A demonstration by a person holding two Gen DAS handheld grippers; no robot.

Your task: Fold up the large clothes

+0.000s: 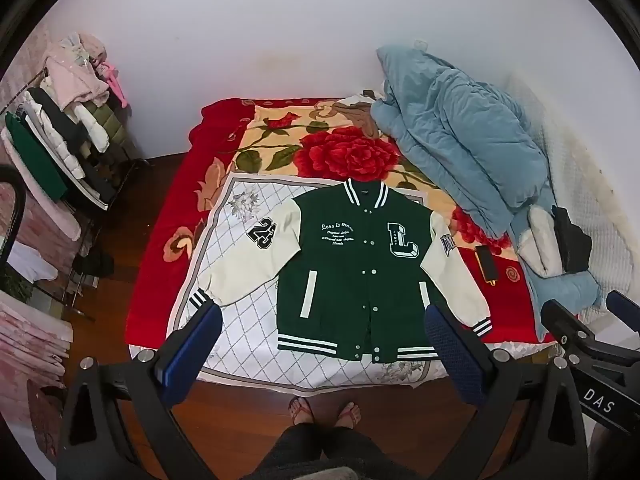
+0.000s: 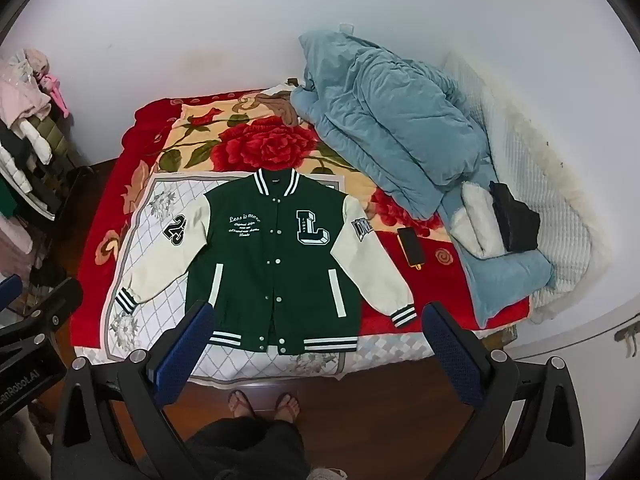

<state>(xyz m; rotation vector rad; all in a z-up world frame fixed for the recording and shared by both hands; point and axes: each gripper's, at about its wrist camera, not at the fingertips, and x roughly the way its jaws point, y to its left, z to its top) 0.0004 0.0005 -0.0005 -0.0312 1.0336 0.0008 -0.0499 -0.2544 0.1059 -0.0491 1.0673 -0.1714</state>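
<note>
Your jacket (image 1: pixel 352 276) lies flat, face up on the bed (image 1: pixel 160 248): collar toward the wall, hem at your edge, sleeves angled outward. Bare blanket on its left, blue duvet (image 1: pixel 452 136) crowding right. Left gripper (image 1: pixel 322 344) and right gripper (image 2: pixel 316 340) both hover released, holding nothing.

**Bedroom, plain white wall**

I see a bed (image 1: pixel 160 264) under a red rose-print blanket (image 1: pixel 344 152) against a bare white wall (image 1: pixel 280 20), dark wooden floor (image 1: pixel 400 408) below, a crowded clothes rack (image 1: pixel 60 148) left, soft even light.
</note>
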